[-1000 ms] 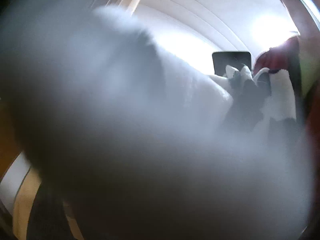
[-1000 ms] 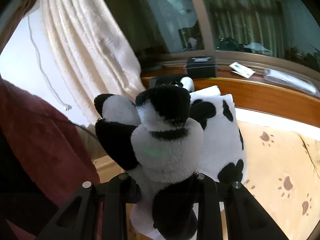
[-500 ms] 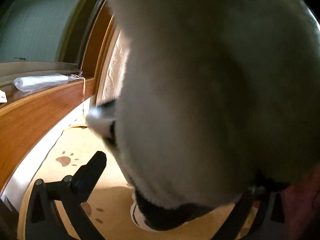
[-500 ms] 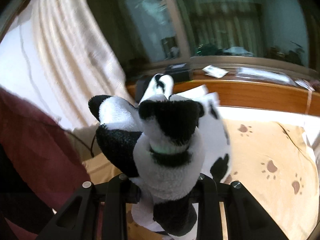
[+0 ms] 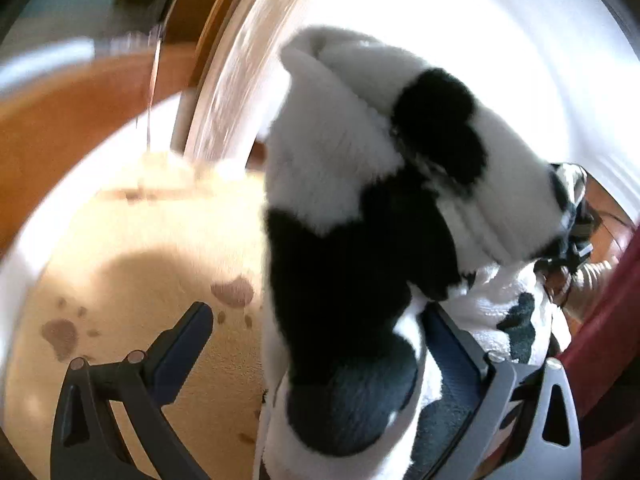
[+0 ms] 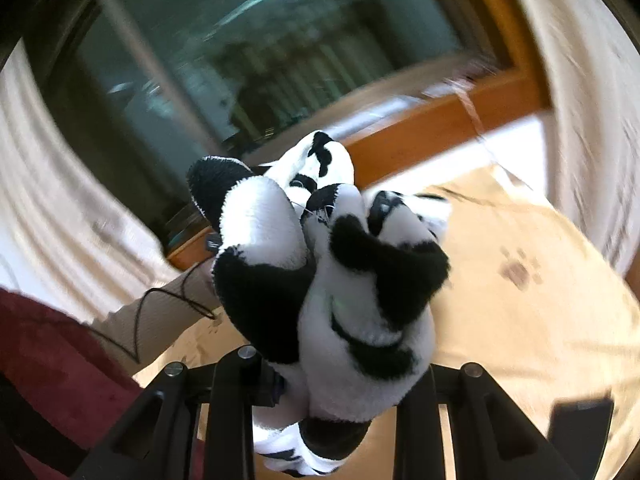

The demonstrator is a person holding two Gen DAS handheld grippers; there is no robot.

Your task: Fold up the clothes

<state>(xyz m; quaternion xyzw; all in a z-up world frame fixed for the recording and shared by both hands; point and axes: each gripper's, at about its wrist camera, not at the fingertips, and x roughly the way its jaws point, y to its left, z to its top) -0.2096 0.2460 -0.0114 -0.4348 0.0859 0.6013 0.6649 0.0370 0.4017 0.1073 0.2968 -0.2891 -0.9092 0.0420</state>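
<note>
Beneath both my grippers lies a cream bedspread (image 5: pixel 132 264) printed with brown paw marks, running up to a wooden ledge (image 6: pixel 420 128) under a dark window (image 6: pixel 248 52), with pale curtains (image 6: pixel 52 184) at either side. The black-and-white fleece garment (image 5: pixel 360 208) hangs bunched above the bedspread, lifted between my two tools. My right gripper (image 6: pixel 320 384) has its jaws pinched onto a thick fold of the fleece, which bulges up in front of the lens. My left gripper (image 5: pixel 316 324) has its jaws spread wide, the fleece pressed against the right-hand finger and clear of the other. A maroon sleeve (image 6: pixel 52 360) shows at the lower left of the right wrist view.
</note>
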